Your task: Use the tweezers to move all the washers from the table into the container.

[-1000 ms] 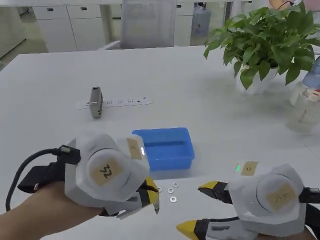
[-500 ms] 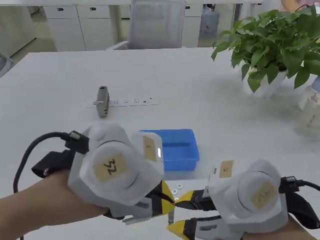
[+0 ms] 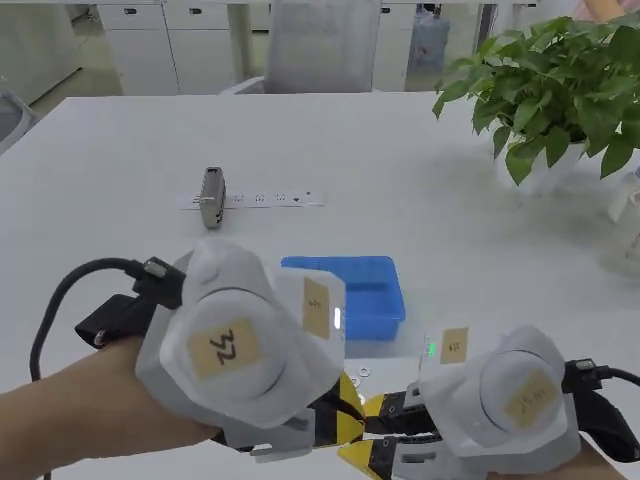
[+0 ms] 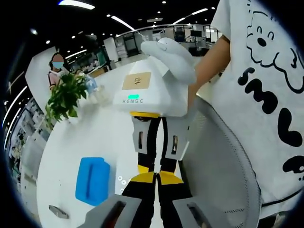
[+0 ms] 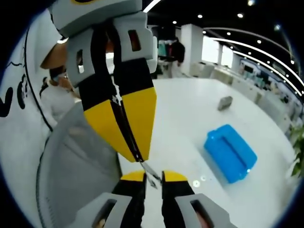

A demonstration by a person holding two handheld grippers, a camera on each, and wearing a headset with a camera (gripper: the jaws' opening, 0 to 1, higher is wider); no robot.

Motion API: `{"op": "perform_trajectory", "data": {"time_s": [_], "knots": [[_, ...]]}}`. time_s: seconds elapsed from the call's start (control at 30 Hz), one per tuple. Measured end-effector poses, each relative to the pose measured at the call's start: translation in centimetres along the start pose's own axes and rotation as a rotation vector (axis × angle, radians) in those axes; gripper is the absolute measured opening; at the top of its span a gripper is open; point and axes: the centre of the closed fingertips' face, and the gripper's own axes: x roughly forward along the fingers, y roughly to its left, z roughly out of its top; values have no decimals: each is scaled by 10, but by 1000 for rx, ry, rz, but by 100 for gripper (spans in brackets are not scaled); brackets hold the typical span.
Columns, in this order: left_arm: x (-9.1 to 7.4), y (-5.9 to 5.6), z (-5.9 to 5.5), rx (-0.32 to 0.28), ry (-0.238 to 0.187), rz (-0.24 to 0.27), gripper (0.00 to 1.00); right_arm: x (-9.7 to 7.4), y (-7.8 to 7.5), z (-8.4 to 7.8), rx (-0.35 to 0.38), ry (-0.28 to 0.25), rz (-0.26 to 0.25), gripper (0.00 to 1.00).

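Bright, even overhead light is flooding the white table, leaving only faint, soft shadows. In both gripper views ceiling lamps are glaring as streaks, and the fisheye edges are bending strongly. Nearest surfaces are blurring slightly.

An office is indicated: white drawer cabinets are seen at the upper left, a desk chair at top centre, and ceiling light strips in the left gripper view.

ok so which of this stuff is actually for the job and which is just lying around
For the job: tweezers, washers, blue container.
Just lying about: power strip, grey device, potted plant, chair.
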Motion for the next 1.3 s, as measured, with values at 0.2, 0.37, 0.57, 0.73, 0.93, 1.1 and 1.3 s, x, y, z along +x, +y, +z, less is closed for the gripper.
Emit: {"op": "perform_trajectory", "data": {"time_s": [0.2, 0.37, 0.57, 0.73, 0.93, 1.1, 1.3], "knots": [[-2, -1, -2, -19, -6, 12, 0, 3, 4, 0, -8, -3, 7, 6], [-2, 7, -3, -100, -41, 85, 0, 4, 4, 0, -21, -5, -3, 4], [-7, 18, -8, -278, -153, 238, 2, 5, -3, -1, 0, -13, -21, 3], [-27, 29, -28, -494, -255, 427, 15, 3, -16, 4, 29, -48, -52, 3], [-56, 21, -85, -730, -273, 667, 36, 4, -39, 11, 85, -110, -105, 3], [-71, 6, -125, -787, -191, 803, 47, 8, -57, 14, 129, -130, -116, 3], [-70, 7, -142, -801, -159, 909, 67, 12, -77, 23, 173, -173, -129, 3]]}}
